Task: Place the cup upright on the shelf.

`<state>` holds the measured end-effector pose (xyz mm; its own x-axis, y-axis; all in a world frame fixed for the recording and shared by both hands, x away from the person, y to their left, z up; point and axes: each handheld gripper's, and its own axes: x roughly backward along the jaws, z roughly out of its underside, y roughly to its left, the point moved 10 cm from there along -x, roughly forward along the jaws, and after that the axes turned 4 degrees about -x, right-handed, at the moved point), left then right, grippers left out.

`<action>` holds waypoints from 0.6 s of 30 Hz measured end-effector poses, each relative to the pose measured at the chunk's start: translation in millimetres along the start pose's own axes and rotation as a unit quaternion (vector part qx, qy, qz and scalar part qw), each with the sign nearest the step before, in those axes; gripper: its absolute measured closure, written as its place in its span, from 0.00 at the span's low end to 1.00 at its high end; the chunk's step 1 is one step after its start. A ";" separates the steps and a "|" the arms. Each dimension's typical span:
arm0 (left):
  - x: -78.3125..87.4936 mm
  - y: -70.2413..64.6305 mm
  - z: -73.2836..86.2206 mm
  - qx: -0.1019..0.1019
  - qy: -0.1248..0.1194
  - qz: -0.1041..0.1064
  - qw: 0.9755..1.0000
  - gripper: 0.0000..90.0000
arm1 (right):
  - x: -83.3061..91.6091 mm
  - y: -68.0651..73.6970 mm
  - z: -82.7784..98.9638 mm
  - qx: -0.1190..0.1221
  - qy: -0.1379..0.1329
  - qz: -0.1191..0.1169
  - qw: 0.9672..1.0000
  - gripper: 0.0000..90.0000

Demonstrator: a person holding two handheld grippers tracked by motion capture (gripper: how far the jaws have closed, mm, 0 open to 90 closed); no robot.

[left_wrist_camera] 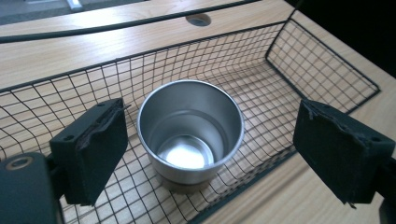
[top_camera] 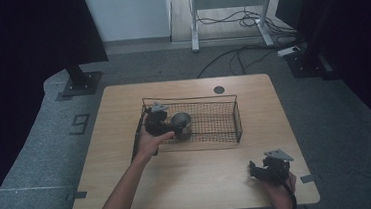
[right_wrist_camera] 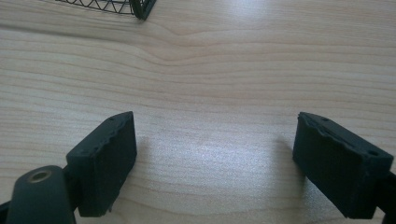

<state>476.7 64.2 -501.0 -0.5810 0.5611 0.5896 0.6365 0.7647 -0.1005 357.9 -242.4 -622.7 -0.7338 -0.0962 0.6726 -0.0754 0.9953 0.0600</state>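
Your left gripper (left_wrist_camera: 210,154) hangs with jaws spread either side of the steel cup (left_wrist_camera: 190,133) in the wire basket (left_wrist_camera: 322,70); it looks light, rigid and slick, so pinch across the rim; the right gripper (right_wrist_camera: 215,168) rests spread over bare tabletop (right_wrist_camera: 210,70).

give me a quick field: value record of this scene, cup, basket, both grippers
cup: steel cup, upright, empty, standing inside the basket near its left end
basket: black wire basket, on the wooden table
left gripper: left gripper, open, jaws either side of the cup, not touching it
right gripper: right gripper, open, over bare table at the near right, holding nothing
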 end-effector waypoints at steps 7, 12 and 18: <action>18.6 -11.2 16.9 -0.029 -0.022 0.012 0.999 0.15 | 0.1 0.1 0.0 -0.001 0.001 0.000 1.000 0.15; 27.2 -7.9 28.5 -0.025 -0.026 0.004 0.999 0.16 | 0.1 0.2 0.0 -0.002 0.000 0.000 1.000 0.15; 45.8 -10.4 41.3 -0.020 -0.044 -0.001 0.999 0.16 | 0.1 0.2 0.0 -0.001 0.001 0.000 1.000 0.15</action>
<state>422.6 95.0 -506.0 -0.6245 0.5861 0.5162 0.6535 0.7541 -0.0657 357.8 -242.3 -622.7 -0.7330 -0.0959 0.6734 -0.0735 0.9954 0.0617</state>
